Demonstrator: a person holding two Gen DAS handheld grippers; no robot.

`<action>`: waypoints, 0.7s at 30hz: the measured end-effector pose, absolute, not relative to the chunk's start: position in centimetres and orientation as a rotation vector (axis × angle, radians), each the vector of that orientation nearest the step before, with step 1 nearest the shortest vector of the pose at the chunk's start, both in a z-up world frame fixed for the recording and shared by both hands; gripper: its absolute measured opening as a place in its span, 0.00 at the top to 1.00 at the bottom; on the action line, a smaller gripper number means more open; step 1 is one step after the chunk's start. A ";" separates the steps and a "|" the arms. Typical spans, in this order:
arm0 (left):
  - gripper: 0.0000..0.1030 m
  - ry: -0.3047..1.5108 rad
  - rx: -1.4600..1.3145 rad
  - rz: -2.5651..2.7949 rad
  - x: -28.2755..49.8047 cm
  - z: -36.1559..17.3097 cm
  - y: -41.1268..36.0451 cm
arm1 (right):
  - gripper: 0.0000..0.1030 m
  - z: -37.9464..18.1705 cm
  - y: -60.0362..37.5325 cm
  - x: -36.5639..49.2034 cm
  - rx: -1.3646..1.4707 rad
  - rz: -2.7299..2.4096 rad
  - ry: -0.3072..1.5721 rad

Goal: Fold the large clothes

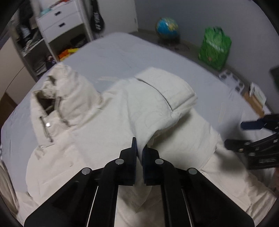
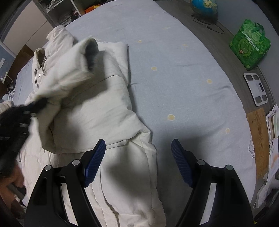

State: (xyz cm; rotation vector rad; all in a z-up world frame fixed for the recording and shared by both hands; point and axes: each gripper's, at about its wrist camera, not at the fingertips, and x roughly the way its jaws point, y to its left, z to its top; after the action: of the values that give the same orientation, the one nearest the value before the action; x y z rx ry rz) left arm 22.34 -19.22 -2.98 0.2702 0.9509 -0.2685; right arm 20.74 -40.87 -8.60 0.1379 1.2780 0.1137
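Bedding in pale blue covers the big bed [image 2: 183, 83], and a puffy cream coat [image 1: 108, 111] lies spread on its left part. The left gripper [image 1: 139, 152] has its two dark fingers pressed together, and they pinch a fold of the coat's cloth. In the right wrist view this same gripper [image 2: 37, 104] shows as a dark blur at the left, holding up a sleeve [image 2: 69, 69] so its open cuff points to the far side. The coat's collar [image 1: 47, 97] with its snaps sits at the far left. The right gripper [image 2: 138, 158] hangs over the near right edge of the coat with its blue pads spread wide, and nothing is between them. One pad is above the coat and the other is above the bare sheet. On the floor to the far right stand a green bag [image 2: 249, 45], a globe [image 2: 204, 7] and a white scale [image 2: 255, 89]. White drawers [image 1: 59, 19] and messy shelves [image 1: 31, 43] stand at the far left past the bed.
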 end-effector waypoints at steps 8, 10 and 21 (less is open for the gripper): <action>0.95 0.858 0.074 -0.162 18.4 0.6 -11.4 | 0.28 -8.7 -39.3 20.8 0.086 0.135 1.279; 0.95 0.865 0.018 -0.129 17.4 0.3 -9.3 | 0.28 -8.6 -39.1 20.8 0.083 0.141 1.276; 0.90 1.068 -0.242 0.029 14.2 -7.9 -0.2 | 0.28 -8.4 -36.8 20.6 0.020 0.165 1.264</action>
State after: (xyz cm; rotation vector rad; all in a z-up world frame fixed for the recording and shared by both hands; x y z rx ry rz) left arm 14.18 -0.23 -7.92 -0.2421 1.0678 0.0290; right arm 20.61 -36.82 -8.42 0.0195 1.2636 0.1655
